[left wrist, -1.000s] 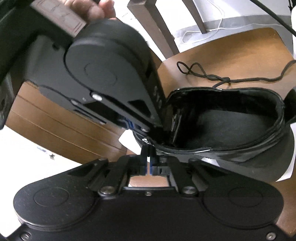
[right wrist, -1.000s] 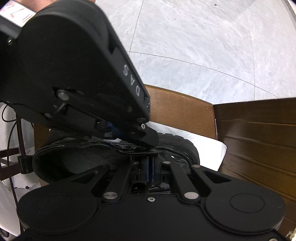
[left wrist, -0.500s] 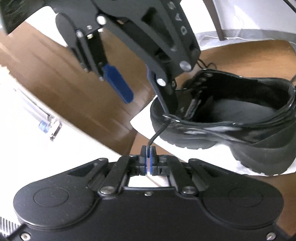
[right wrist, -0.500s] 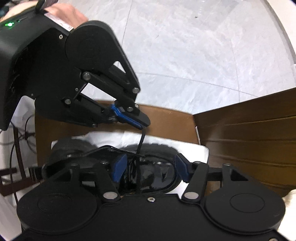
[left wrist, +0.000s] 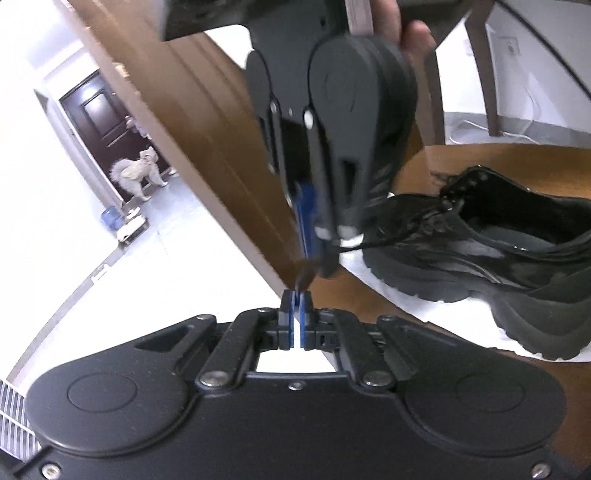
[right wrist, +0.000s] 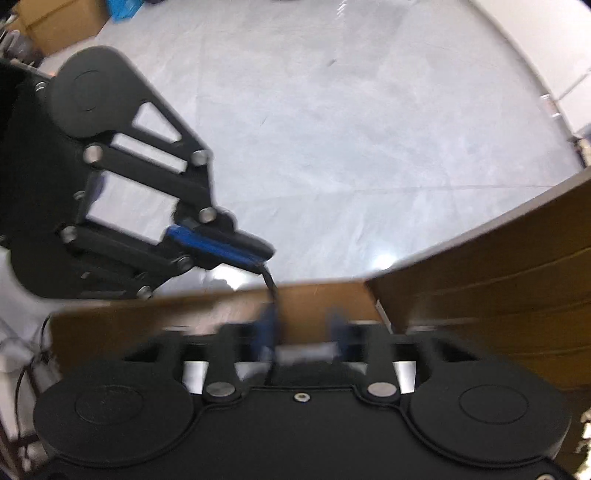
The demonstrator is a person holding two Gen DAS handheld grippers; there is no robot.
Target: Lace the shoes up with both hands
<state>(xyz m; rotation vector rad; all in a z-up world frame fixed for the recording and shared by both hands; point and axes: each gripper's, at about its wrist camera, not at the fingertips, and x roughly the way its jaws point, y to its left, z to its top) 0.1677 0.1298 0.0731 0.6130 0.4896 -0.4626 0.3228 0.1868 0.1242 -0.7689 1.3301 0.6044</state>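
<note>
The left gripper (left wrist: 296,295) is clamped on the lace (right wrist: 271,288) tip. The right gripper (left wrist: 314,254), just closing, pinches the same lace above the table (left wrist: 369,295), blocking the shoe's (left wrist: 480,251) toe; a dog (left wrist: 135,173) stands behind.

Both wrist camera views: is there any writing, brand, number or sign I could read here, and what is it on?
No text can be read in either view.
Black shoe and lace: no brand mark shows.
Right gripper and left gripper: no lettering visible from these angles.
Cardboard box: too blurred to tell.
</note>
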